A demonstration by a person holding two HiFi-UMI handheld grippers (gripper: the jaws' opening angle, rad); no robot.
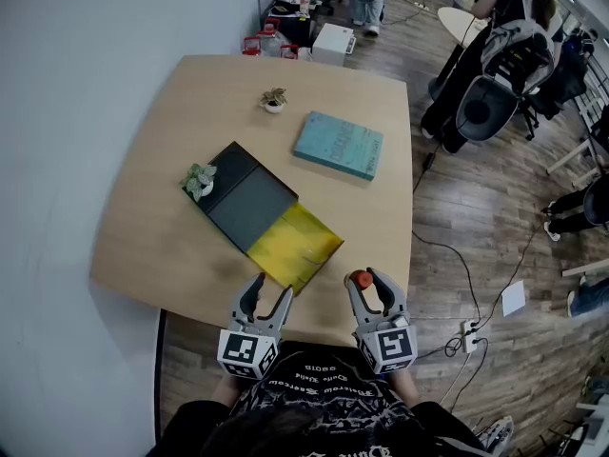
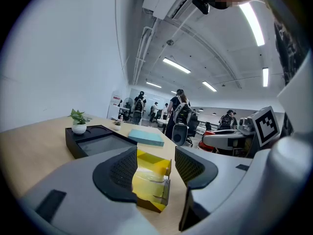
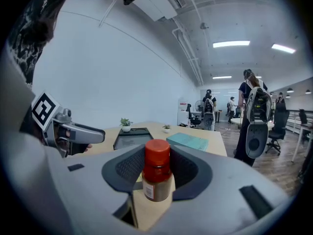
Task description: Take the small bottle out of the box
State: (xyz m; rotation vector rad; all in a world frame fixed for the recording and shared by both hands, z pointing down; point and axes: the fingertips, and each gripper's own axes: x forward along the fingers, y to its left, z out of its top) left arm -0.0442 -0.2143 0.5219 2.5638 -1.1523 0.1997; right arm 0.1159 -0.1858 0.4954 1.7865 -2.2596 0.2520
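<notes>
A small brown bottle (image 1: 361, 279) with a red cap stands upright between the jaws of my right gripper (image 1: 369, 282), just above the table's near edge. In the right gripper view the pads press both sides of the bottle (image 3: 156, 173). The black box (image 1: 249, 201) lies mid-table, with its yellow flap (image 1: 297, 243) folded open toward me. My left gripper (image 1: 269, 293) hangs open just short of that flap. In the left gripper view the yellow flap (image 2: 149, 180) shows beyond the parted jaws, untouched.
A small potted plant (image 1: 200, 180) sits at the box's far left corner, another (image 1: 274, 99) farther back. A teal book (image 1: 339, 145) lies to the box's right. Office chairs (image 1: 495, 93), people and floor cables are beyond the table's right side.
</notes>
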